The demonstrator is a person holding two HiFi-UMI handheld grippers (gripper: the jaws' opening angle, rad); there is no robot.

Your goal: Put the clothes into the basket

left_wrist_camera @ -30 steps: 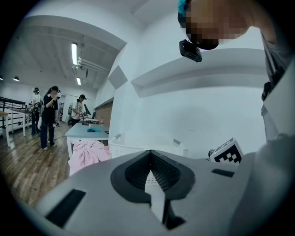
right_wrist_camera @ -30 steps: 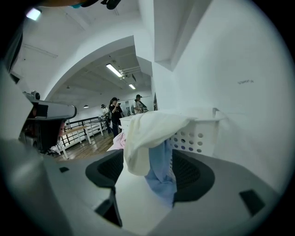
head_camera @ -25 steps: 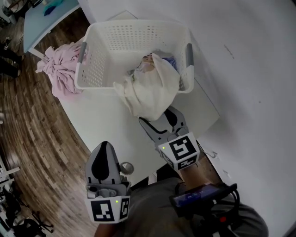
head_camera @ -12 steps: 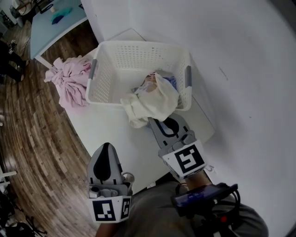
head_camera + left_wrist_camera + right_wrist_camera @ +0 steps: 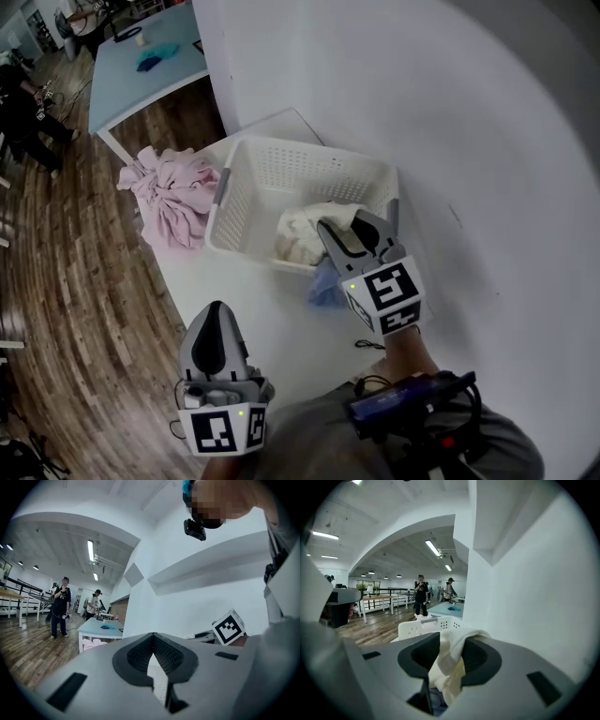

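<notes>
The white laundry basket stands on a white table by the wall. My right gripper hovers over its near right corner, shut on a cream cloth that bunches inside the basket. The jaws have just been opening a little, with the cream cloth still pinched between them. A blue cloth hangs under this gripper, outside the basket's near wall; whether it is gripped too I cannot tell. A pink heap of clothes lies left of the basket. My left gripper is shut and holds nothing, nearer to me.
The table's left edge drops to a wooden floor. A white wall runs close along the basket's right side. Farther off stand a light blue table and two people.
My right gripper has risen and moved over the basket, lifting the cream cloth off the near rim and table into the basket. The blue cloth now shows beneath it. The left gripper rose a little.
</notes>
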